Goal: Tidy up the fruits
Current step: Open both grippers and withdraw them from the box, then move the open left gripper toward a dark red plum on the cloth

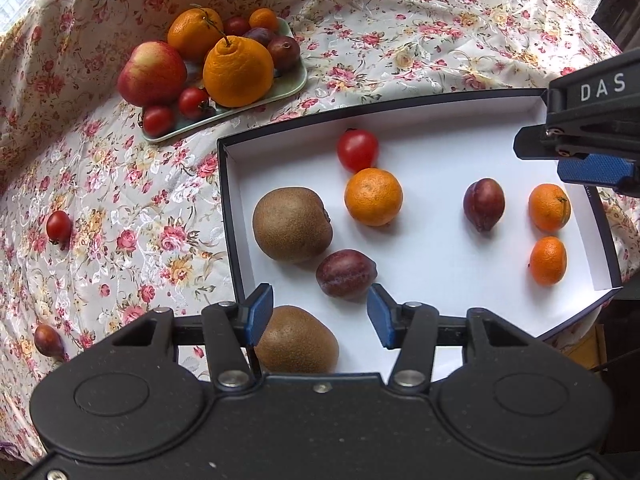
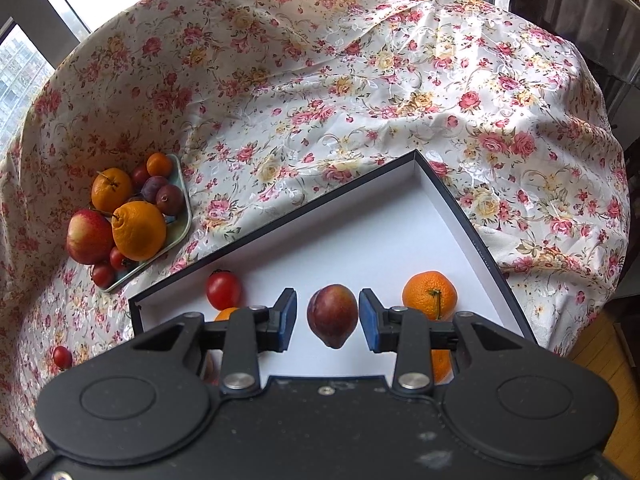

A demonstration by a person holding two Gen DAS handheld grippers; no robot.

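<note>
Sweeping left to right: a cherry tomato (image 1: 59,227) and a plum (image 1: 48,340) lie loose on the floral tablecloth (image 1: 400,40). Behind them a green plate (image 1: 294,82) is heaped with a smooth apple (image 1: 152,73) and pebbly oranges. Next comes the shallow white box (image 1: 440,120), holding fuzzy kiwis, glossy plums and mandarins. Your left gripper (image 1: 320,314) hovers with tongs apart over a dark plum (image 1: 346,274), beside a kiwi (image 1: 295,339). Your right gripper (image 2: 328,320) straddles another plum (image 2: 332,315), pads apart, not pressing. That plum is likely light, waxy and easily bruised; grip gently across its widest middle.
</note>
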